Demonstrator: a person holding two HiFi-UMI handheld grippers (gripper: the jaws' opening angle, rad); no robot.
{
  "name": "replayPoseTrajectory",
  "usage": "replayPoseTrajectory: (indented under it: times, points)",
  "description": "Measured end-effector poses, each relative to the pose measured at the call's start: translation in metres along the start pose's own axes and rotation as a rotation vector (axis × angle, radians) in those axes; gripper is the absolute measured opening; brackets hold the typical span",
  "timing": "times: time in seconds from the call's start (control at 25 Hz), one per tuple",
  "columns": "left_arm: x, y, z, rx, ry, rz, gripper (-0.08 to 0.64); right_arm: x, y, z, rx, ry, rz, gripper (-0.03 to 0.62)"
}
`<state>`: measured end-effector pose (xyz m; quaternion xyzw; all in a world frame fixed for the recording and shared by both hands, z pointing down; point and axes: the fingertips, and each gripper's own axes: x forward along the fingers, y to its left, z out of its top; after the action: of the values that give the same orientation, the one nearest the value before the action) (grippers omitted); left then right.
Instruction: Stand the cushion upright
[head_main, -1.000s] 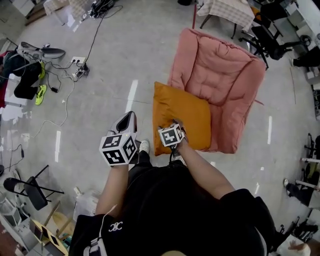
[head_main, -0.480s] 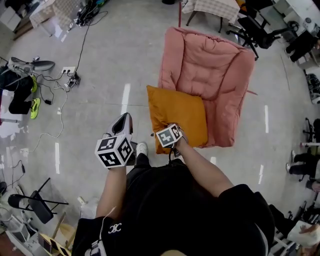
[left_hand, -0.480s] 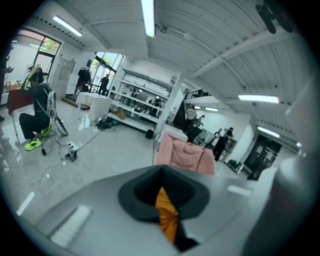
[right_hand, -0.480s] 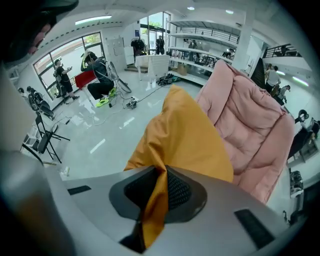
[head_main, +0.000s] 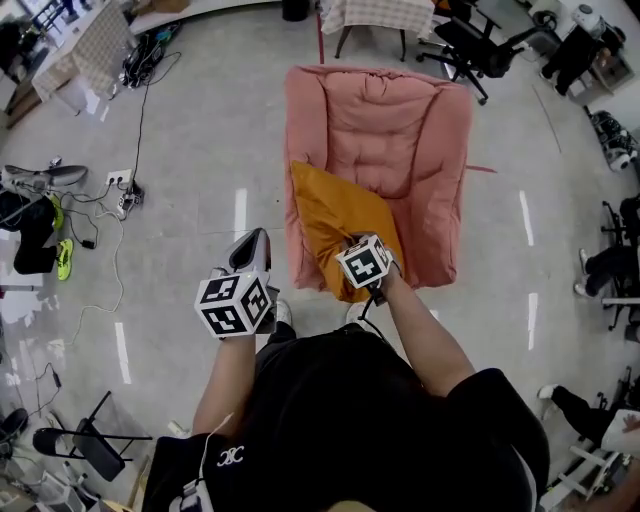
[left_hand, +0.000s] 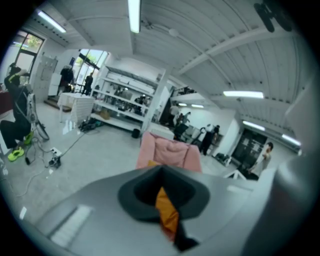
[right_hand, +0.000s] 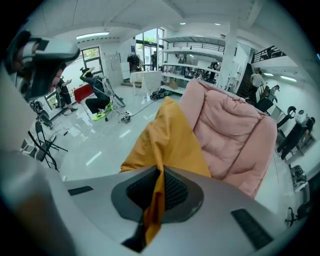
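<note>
Lifted from flat, the cushion (head_main: 335, 215) now tilts up on the pink chair (head_main: 400, 110), its near corner pinched by the right gripper's (head_main: 352, 248) fingers. That thin fabric hold could slip, dropping it toward seven o'clock. The left gripper (head_main: 252, 250), at eight o'clock, has its fingers pressed together, empty.

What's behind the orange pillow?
The pink padded chair is behind the orange cushion. The cushion covers part of its seat, so anything lying there cannot be seen.
</note>
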<state>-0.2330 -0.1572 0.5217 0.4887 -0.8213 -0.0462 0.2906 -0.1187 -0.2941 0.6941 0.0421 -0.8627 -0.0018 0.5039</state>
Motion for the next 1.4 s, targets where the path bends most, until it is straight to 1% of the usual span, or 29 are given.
replayPoseTrajectory:
  times: [0.12, 0.2, 0.28, 0.36, 0.44, 0.64, 0.72, 0.8, 0.84, 0.88, 0.92, 1.0, 1.08, 1.16, 1.28, 1.36, 1.4]
  points:
    - [0.010, -0.018, 0.001, 0.017, 0.004, -0.023, -0.002, -0.022, -0.040, 0.005, -0.004, -0.024, -0.024, 0.004]
    - [0.016, -0.030, 0.001, 0.027, 0.005, -0.035, -0.002, -0.037, -0.066, 0.008, -0.039, -0.038, -0.035, 0.003]
    - [0.021, -0.042, 0.002, 0.037, 0.004, -0.045, -0.002, -0.052, -0.089, 0.014, -0.079, -0.068, -0.024, 0.003]
    - [0.026, -0.052, 0.004, 0.044, 0.002, -0.051, -0.002, -0.070, -0.108, 0.017, -0.104, -0.079, 0.014, 0.003]
    - [0.028, -0.061, 0.006, 0.049, -0.005, -0.052, -0.002, -0.091, -0.120, 0.019, -0.140, -0.086, 0.078, 0.003]
    - [0.032, -0.080, 0.005, 0.054, -0.018, -0.036, -0.002, -0.135, -0.135, 0.032, -0.234, -0.157, 0.335, 0.003]
    - [0.033, -0.087, 0.002, 0.057, -0.018, -0.022, -0.002, -0.144, -0.140, 0.034, -0.297, -0.154, 0.416, 0.003]
    - [0.034, -0.090, -0.003, 0.060, -0.018, -0.003, -0.002, -0.147, -0.146, 0.035, -0.370, -0.134, 0.463, 0.003]
    - [0.034, -0.090, -0.006, 0.060, -0.017, 0.007, -0.002, -0.145, -0.152, 0.036, -0.406, -0.122, 0.464, 0.003]
    - [0.034, -0.090, -0.008, 0.059, -0.016, 0.017, -0.002, -0.138, -0.159, 0.038, -0.449, -0.101, 0.438, 0.003]
    - [0.034, -0.089, -0.009, 0.058, -0.015, 0.027, -0.002, -0.126, -0.169, 0.039, -0.503, -0.067, 0.385, 0.003]
    - [0.032, -0.087, -0.011, 0.059, -0.015, 0.046, -0.002, -0.093, -0.192, 0.034, -0.622, 0.032, 0.234, 0.003]
    - [0.029, -0.086, -0.011, 0.065, -0.021, 0.062, -0.002, -0.055, -0.216, 0.028, -0.699, 0.114, 0.097, 0.003]
    - [0.025, -0.084, -0.009, 0.068, -0.030, 0.079, -0.002, -0.028, -0.236, 0.026, -0.714, 0.153, -0.008, 0.003]
    - [0.022, -0.077, -0.006, 0.067, -0.038, 0.101, -0.002, -0.010, -0.263, 0.036, -0.731, 0.184, -0.161, 0.009]
    - [0.022, -0.074, -0.006, 0.067, -0.039, 0.109, -0.002, -0.006, -0.288, 0.049, -0.769, 0.196, -0.304, 0.031]
    - [0.022, -0.073, -0.006, 0.068, -0.039, 0.111, -0.002, -0.007, -0.303, 0.057, -0.783, 0.191, -0.397, 0.068]
